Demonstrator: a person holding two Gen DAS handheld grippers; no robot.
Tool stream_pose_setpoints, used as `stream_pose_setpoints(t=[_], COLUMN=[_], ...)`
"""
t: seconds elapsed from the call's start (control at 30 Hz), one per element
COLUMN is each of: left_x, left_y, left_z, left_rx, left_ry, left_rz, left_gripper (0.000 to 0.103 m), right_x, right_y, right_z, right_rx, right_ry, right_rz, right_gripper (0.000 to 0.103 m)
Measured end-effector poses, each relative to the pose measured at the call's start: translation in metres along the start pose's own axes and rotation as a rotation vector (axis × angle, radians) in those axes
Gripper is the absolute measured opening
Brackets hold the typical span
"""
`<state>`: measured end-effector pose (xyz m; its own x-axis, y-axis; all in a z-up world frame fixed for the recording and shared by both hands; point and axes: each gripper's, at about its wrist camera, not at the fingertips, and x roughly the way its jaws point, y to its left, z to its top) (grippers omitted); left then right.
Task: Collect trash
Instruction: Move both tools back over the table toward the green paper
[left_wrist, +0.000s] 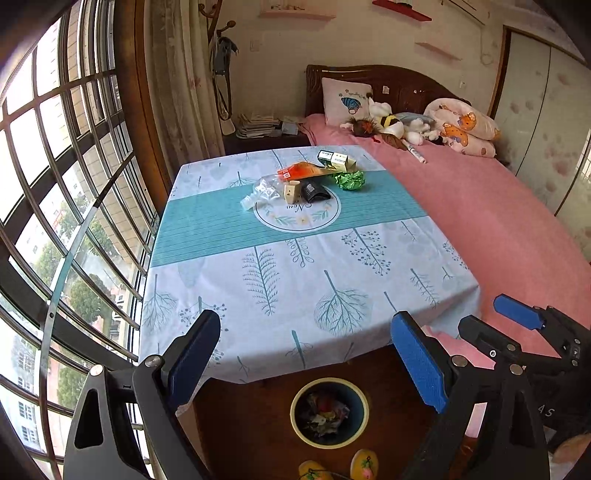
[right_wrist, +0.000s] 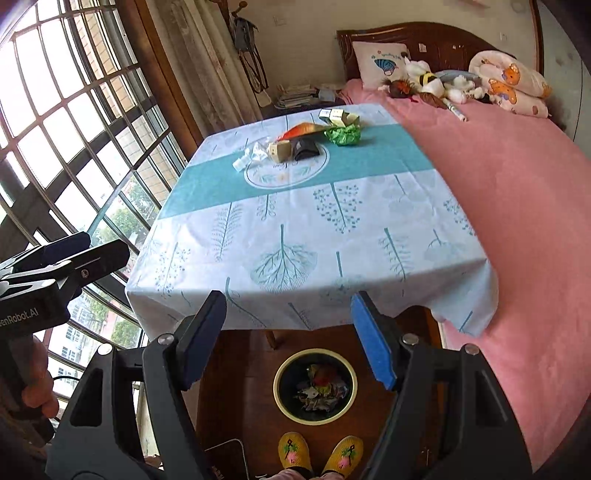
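Trash lies in a cluster at the table's middle: a clear crushed plastic bottle (left_wrist: 260, 192), a beige carton (left_wrist: 291, 192), a black pouch (left_wrist: 314, 191), an orange wrapper (left_wrist: 306, 170), a green crumpled ball (left_wrist: 350, 180) and a green-white box (left_wrist: 334, 159). A bin (left_wrist: 329, 411) with trash inside stands on the floor below the near table edge, also in the right wrist view (right_wrist: 316, 386). My left gripper (left_wrist: 306, 354) is open and empty above the near edge. My right gripper (right_wrist: 288, 339) is open and empty beside it, also seen at right (left_wrist: 517, 317).
The table (left_wrist: 258, 295) has a blue leaf-print cloth. A pink bed (left_wrist: 498, 221) with pillows and plush toys runs along its right side. A barred window (left_wrist: 55, 184) is at left. Yellow slippers (right_wrist: 317, 454) stand by the bin.
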<state>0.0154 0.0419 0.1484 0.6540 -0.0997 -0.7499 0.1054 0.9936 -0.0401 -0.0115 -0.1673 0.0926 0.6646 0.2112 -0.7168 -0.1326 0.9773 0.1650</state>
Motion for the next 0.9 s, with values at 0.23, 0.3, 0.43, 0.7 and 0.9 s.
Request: stream_pose_setpoints(t=[0.23,0.3,0.43,0.7,0.9], left_x=[-0.001,0.003,0.022,0.095,0.184], left_y=[0.0,-0.001,-0.008,-0.036,-0.074], left_z=[0.033,0.045,0.072,0.139,0.203], left_rx=[0.007,0.011,0.005,-0.016,-0.078], left_ry=[-0.028,-0.038,-0.036,-0.008,0.04], left_rz=[-0.021,-0.023,-0.03,-0.022,0.031], left_gripper=[0.095,0.095,0.095,0.095,0.095], right_x=[-0.026,-0.029,-0.024,0.026,0.098], right_y=[0.018,0.018,0.012,-0.045,-0.112], right_z=[0.042,0.055,0.08,0.139,0.209], right_rx=[-0.094,-0.099,-0.107,-0.06,-0.086], right_ry=[-0.102,-0.117,-0.134,-0.119,-0.096], right_rz=[-0.056,-0.062,-0.089,-0.067,-0.021], right_gripper=[0.068,0.068,0.068,0.051,0.047])
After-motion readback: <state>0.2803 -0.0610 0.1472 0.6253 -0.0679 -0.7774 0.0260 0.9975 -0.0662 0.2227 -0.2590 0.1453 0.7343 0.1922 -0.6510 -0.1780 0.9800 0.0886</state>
